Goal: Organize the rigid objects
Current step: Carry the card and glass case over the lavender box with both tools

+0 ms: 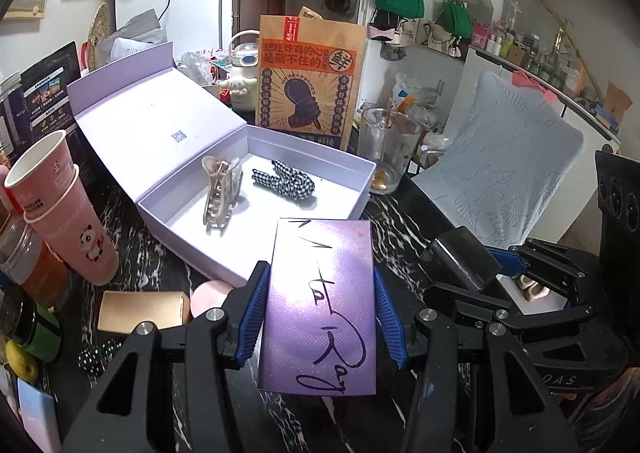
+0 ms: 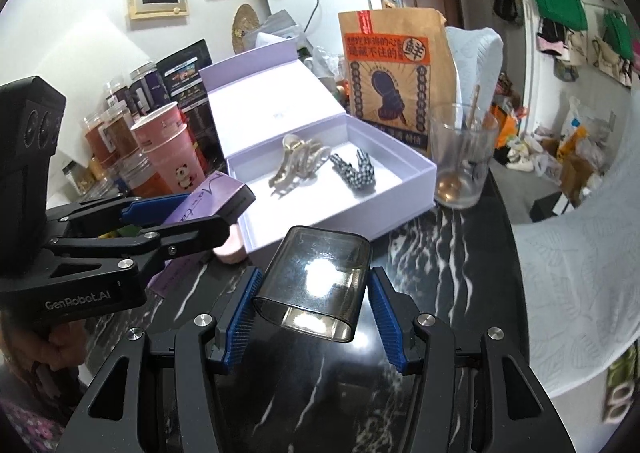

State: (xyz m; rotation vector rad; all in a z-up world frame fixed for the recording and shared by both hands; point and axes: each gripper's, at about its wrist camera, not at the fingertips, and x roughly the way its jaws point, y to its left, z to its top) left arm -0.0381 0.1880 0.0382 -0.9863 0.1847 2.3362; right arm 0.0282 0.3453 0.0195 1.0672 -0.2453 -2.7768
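Glossy purple card box [image 1: 320, 305]; smoky translucent plastic case [image 2: 316, 281] (shiny); matt cardboard gift box [image 1: 192, 229].

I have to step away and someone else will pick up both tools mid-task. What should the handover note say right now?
Left tool: shut on the purple card box, held above the tabletop.
Right tool: shut on the smoky dark case, also lifted.
Lavender gift box: open, lid back; inside lie the beige hair claw and the checkered hair claw, side by side.
Done: two claws boxed.
Left: probably place both held items in the box. The pink round item and gold box sit on the table beside it.
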